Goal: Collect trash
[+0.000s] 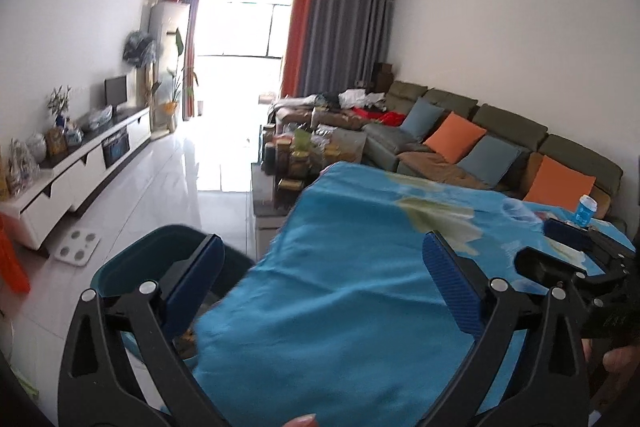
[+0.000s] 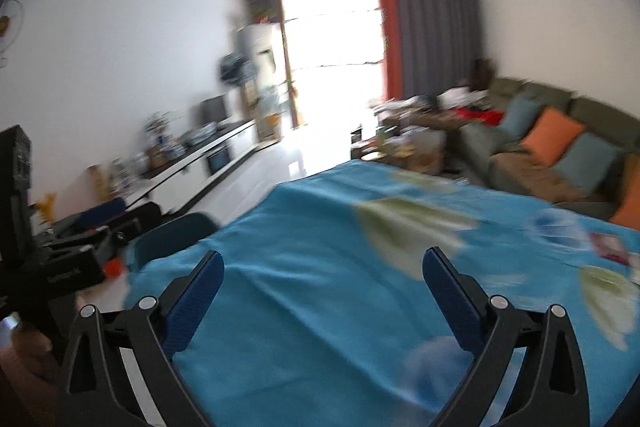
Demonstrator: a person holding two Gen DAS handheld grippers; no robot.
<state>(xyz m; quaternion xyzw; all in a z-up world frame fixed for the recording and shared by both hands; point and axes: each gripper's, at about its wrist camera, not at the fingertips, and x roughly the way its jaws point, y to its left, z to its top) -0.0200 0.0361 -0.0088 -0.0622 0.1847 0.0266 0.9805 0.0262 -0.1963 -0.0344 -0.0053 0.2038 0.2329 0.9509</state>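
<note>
Both grippers [image 1: 320,267] [image 2: 322,279] gape wide, holding nothing

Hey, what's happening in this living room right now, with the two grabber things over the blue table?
A person is clearing trash, with a two-finger tool in each hand. The left tool and right tool both stand wide open with nothing between their fingers, over a table covered in a blue floral cloth. A teal bin sits off the table's left edge. A blue cup and some small items remain at the table's far right, so collection isn't finished.
</note>
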